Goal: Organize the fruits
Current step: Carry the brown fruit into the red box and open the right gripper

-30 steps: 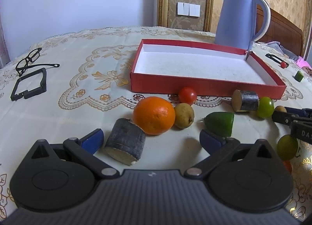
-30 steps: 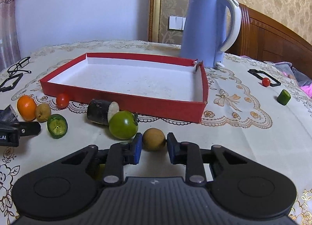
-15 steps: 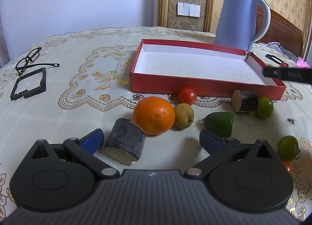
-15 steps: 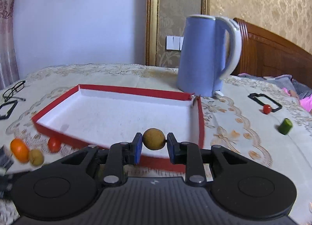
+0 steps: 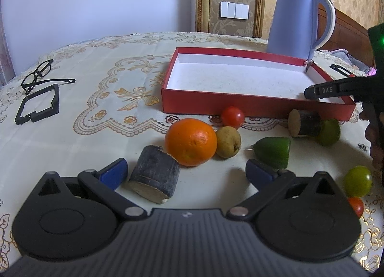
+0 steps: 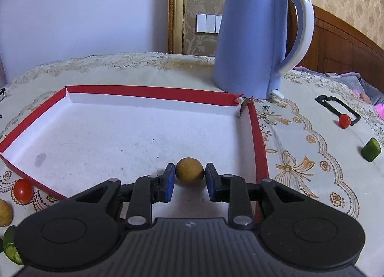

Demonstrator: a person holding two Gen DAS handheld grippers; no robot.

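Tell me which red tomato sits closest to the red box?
The cherry tomato right beside the red box's front wall, behind the orange. The other cherry tomato lies far nearer the camera, beside the left tongs.

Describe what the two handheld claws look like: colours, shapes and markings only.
Both match. The left claw and right claw each have a ribbed dark grey body with a small pale logo, two rounded black housings with circular discs, black linkage arms with silver pivot pins, and blue pads on black fingers. Seen from the left wrist view, the right claw's finger carries pale "DAS" lettering. No cables show.
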